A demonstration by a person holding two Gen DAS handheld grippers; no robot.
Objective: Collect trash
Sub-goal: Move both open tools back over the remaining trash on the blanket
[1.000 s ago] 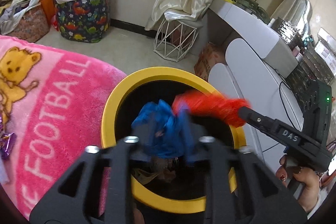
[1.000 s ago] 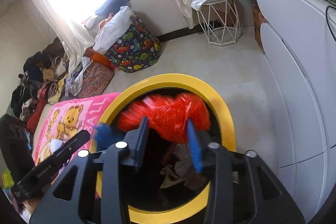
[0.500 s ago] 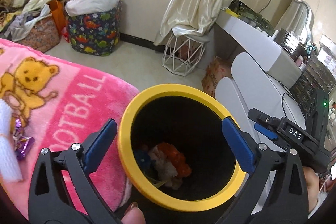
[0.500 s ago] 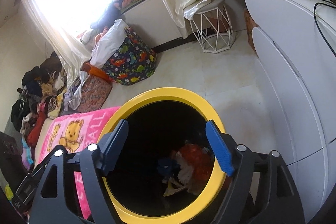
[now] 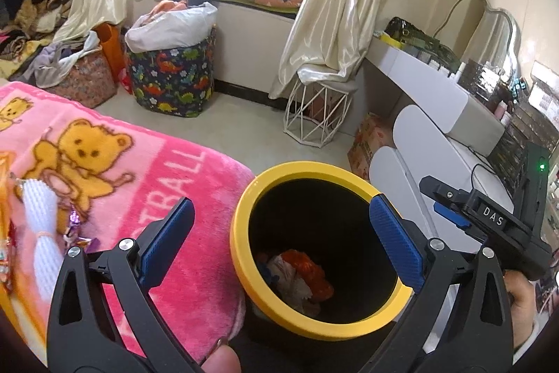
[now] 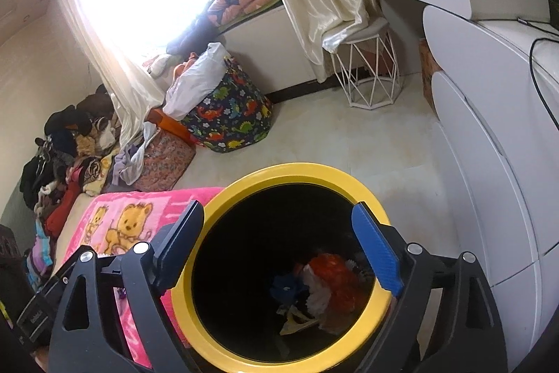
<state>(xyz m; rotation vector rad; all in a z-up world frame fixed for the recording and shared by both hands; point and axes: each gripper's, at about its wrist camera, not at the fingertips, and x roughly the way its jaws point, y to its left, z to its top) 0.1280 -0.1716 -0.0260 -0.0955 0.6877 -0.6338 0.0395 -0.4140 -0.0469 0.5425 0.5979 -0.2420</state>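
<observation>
The left tongs (image 5: 279, 240) hung above a black bin with a yellow rim (image 5: 241, 254), their blue-padded fingers (image 5: 394, 243) spread wide and gripping nothing; one finger stood over the pink bear-print blanket (image 5: 115, 163) on the bed, the other over the far side of the bin's mouth; the right tongs (image 6: 279, 250) were likewise wide apart and empty, their fingers (image 6: 375, 250) straddling the same yellow rim (image 6: 300, 172) from above; the trash lay at the bottom of the bin, where an orange-red crumpled bag (image 6: 332, 271) sat against a pale wad (image 6: 316, 298) and a blue scrap (image 6: 284, 285), with a yellowish wrapper (image 6: 297, 320) just beside them; from the left wrist view the same heap showed as an orange lump (image 5: 307, 268) on pale paper deep inside the dark wall; on the blanket, near the left edge of that view, lay a white foam net sleeve (image 5: 42, 233) and a small purple foil wrapper (image 5: 75, 221) close to it, both well apart from the bin; the right tongs' black body (image 5: 489, 222) appeared to the right of the bin in the left wrist view, held in a hand (image 5: 520, 296); beyond stood a dinosaur-print laundry basket (image 5: 171, 79), a white wire stool (image 5: 318, 114) under a cream curtain (image 5: 335, 9), and a white tabletop (image 5: 429, 83) cluttered with small items.
</observation>
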